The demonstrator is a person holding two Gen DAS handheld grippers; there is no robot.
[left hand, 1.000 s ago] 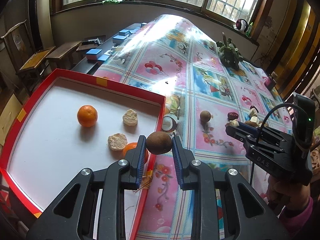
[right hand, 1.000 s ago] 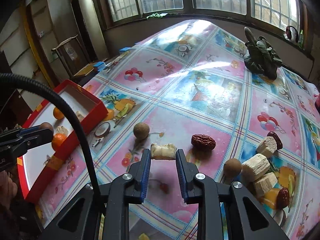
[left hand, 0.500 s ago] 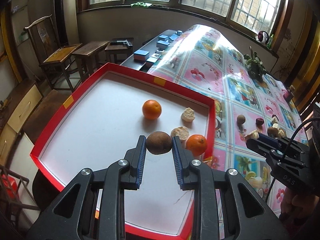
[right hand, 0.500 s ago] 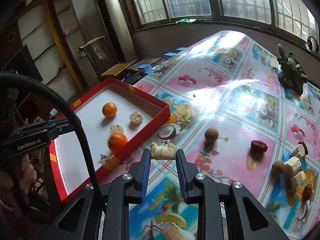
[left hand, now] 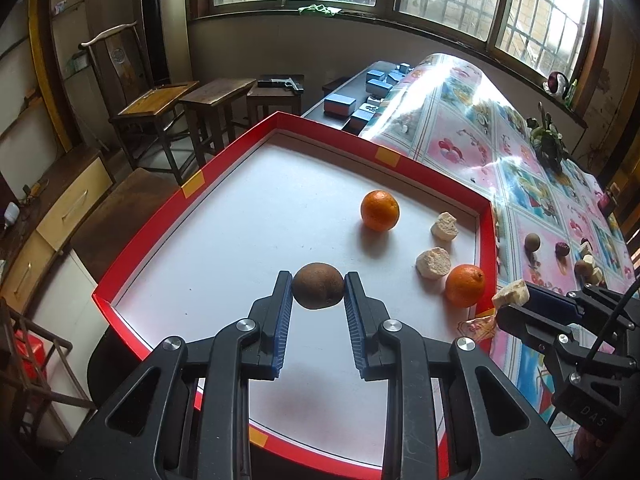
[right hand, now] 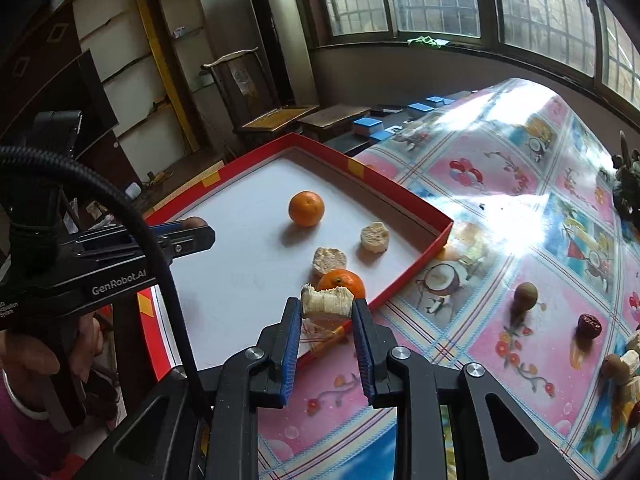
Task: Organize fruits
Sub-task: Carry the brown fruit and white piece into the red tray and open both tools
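Note:
My left gripper [left hand: 318, 294] is shut on a brown round fruit [left hand: 318, 291] and holds it above the white floor of the red-rimmed tray [left hand: 224, 168]. My right gripper [right hand: 326, 310] is shut on a pale cut fruit chunk [right hand: 326, 301] at the tray's right rim [right hand: 412, 272]; the chunk also shows in the left wrist view [left hand: 512, 293]. In the tray lie two oranges [left hand: 380, 211] [left hand: 465, 285] and two pale chunks [left hand: 444, 225] [left hand: 433, 263].
On the patterned tablecloth [right hand: 520, 208] right of the tray lie a brown fruit [right hand: 525, 296], a red date [right hand: 589, 325] and a heap of chunks and fruits [right hand: 624, 368]. Blue boxes [left hand: 340, 104] and wooden stools [left hand: 216, 96] stand beyond the tray.
Both grippers have moved left over and toward the tray, each keeping its fruit. The left gripper now hovers over the tray's middle; the right has reached the tray's right rim.

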